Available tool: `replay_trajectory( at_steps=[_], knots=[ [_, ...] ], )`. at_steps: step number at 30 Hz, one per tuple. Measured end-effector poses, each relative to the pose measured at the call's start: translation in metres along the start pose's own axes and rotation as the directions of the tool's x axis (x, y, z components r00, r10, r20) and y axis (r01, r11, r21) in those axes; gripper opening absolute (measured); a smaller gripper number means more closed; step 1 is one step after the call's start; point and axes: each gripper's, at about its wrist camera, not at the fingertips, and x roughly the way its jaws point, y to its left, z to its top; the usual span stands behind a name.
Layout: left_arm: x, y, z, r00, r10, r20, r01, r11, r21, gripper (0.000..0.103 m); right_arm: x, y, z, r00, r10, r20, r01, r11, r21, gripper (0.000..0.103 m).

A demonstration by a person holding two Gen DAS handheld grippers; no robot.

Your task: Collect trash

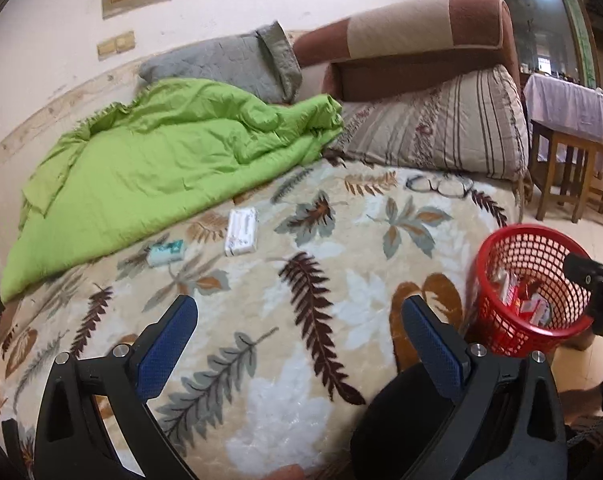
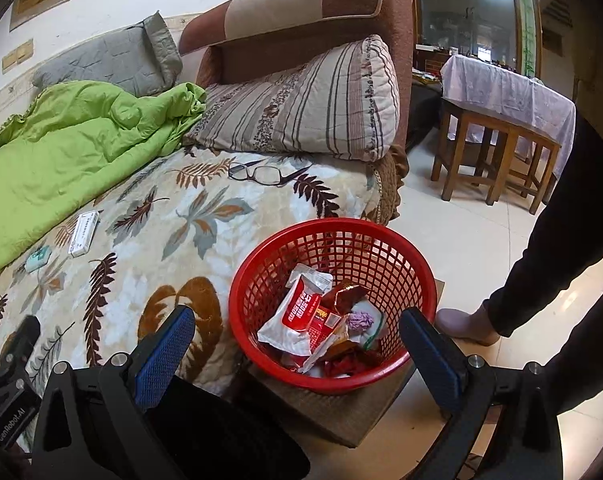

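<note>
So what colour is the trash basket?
Red, an open plastic mesh basket; clearest in the right wrist view.

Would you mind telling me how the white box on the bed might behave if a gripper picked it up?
The white box looks like thin cardboard, so probably light and crushable. It lies flat on the plush blanket, so the fingers may sink in beside it. Its flat sides suggest it won't roll.

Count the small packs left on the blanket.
2: a white box beside the green quilt, and a teal pack just left of it. More may hide under the quilt.
</note>
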Motion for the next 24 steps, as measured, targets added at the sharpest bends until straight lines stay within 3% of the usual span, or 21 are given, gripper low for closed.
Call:
replay_trajectory(
  at_steps=[4,11,24],
  knots=[
    [0.003,-0.005,-0.005,1.0,0.001,-0.008,-0.001,1.0,0.02,0.102,0.001,0.001,0.0,1.0,-0.016,-0.01,0.016,1.0,-0.002,0.103],
    [0.007,-0.007,-0.008,0.996,-0.072,-0.044,0.072,0.997,-0.006,0.102,-0.003,0.0,-0.001,1.0,-0.031,0.003,0.031,0.999,-0.009,0.103],
    [0.011,-0.006,-0.012,0.994,-0.089,-0.068,0.088,0.996,-0.021,0.102,-0.003,-0.003,-0.004,0.999,-0.041,-0.005,0.041,0.999,-0.017,0.103]
  ],
)
